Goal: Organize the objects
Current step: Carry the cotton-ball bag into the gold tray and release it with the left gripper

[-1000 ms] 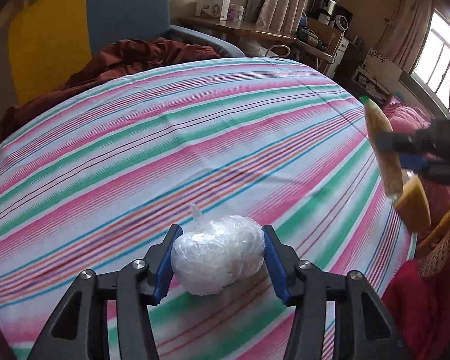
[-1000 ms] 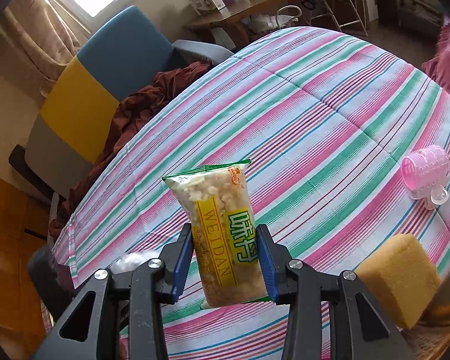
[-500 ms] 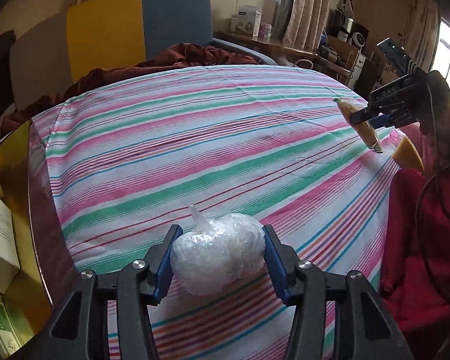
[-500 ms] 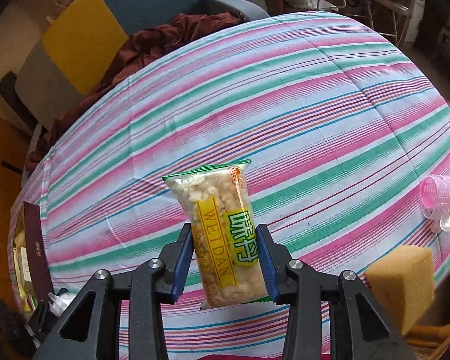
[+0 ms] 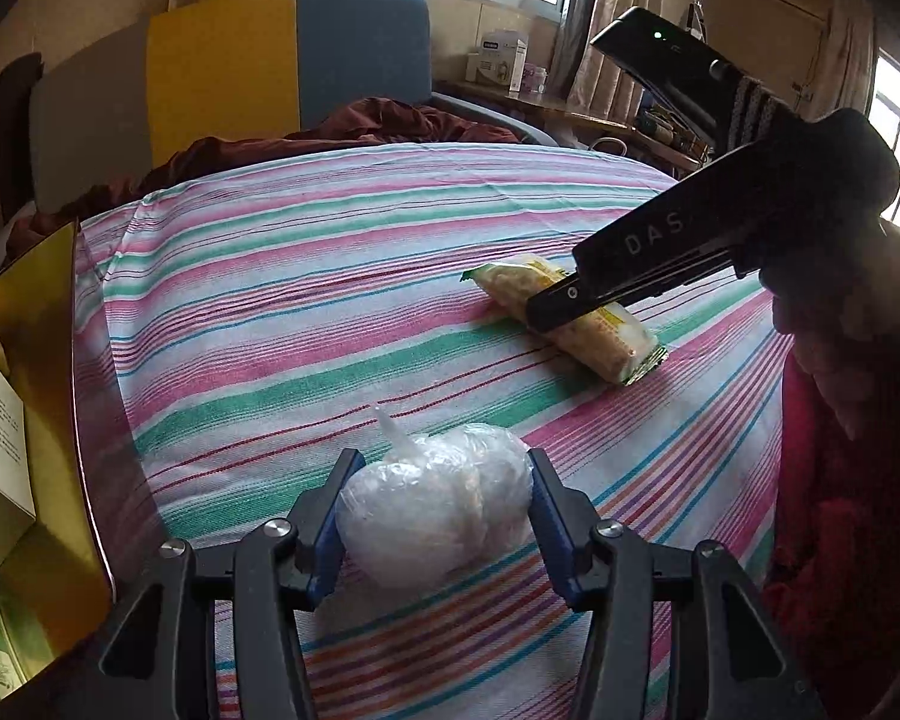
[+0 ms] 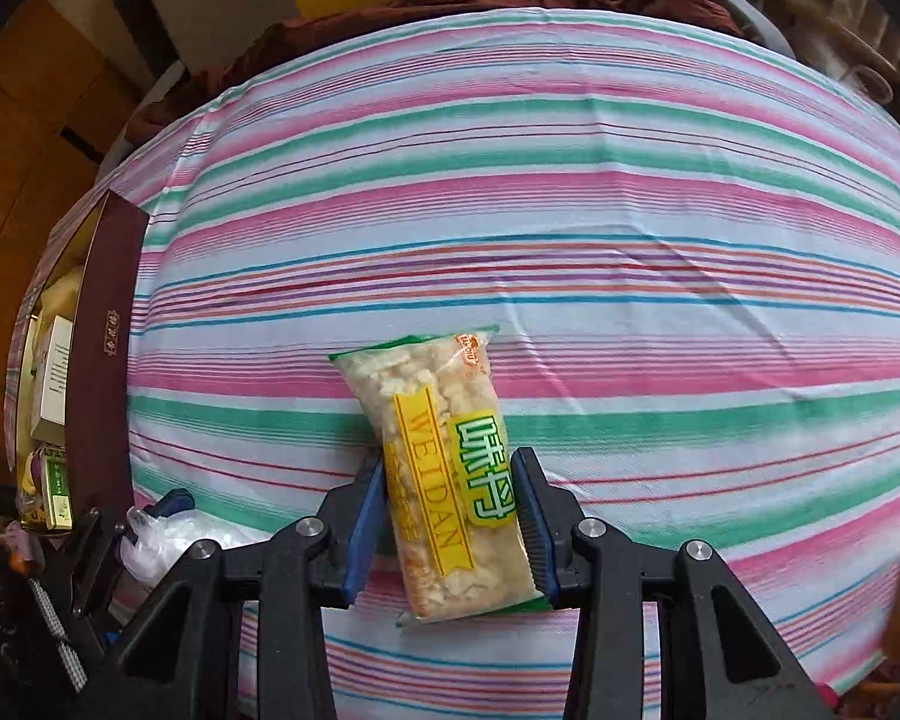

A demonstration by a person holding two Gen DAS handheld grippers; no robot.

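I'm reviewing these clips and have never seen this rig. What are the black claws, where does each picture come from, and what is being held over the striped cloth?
There is no robot here: a person holds a two-finger gripper in each hand, and a fisheye camera on each looks along its fingers. In the left wrist view, the left gripper is shut on a clear plastic bundle. In the right wrist view, the right gripper is shut on a yellow and green snack packet, low over the striped cloth. At the cloth's left edge stands an open box with small cartons inside.
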